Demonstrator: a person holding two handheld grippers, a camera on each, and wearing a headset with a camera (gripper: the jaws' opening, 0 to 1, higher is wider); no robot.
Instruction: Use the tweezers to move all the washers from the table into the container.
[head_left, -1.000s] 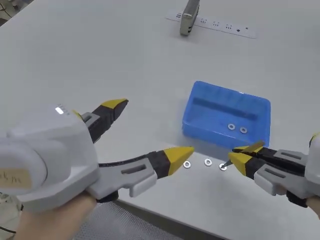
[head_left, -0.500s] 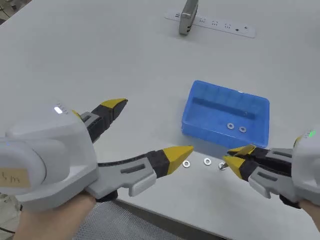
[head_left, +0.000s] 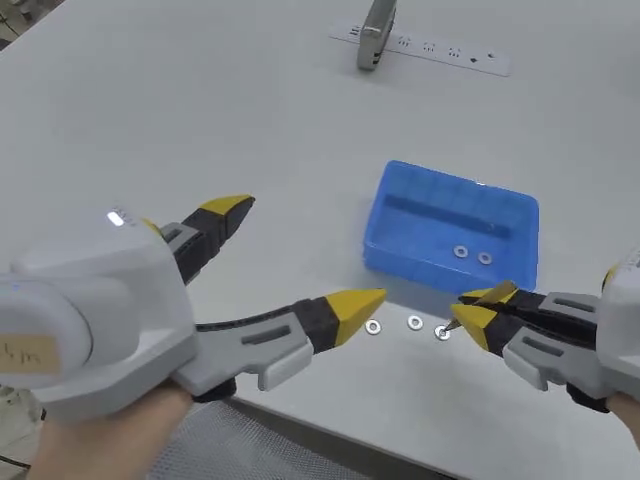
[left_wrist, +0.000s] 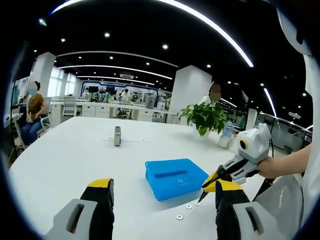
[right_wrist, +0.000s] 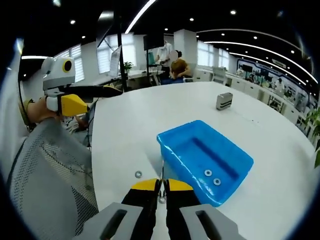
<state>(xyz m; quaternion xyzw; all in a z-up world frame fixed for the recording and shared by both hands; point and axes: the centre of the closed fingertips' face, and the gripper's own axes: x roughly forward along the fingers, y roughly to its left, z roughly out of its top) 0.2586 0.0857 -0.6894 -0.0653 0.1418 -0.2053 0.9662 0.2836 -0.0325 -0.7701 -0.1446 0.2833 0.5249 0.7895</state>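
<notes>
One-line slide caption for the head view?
Right gripper holds tweezers at the rightmost of three washers on the table, beside a blue container holding two more; left gripper open.

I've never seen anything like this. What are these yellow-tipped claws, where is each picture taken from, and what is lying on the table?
There is no robot here: a person holds a hand-worked gripper in each hand. The wide picture comes from a camera in the person's headset, looking down. The two round pictures come from cameras riding on the grippers. The left gripper is open and holds nothing. The right gripper is shut on thin tweezers, whose tip is at one of three washers on the white table. The blue container holds two more washers. A power strip lies farther back.
</notes>
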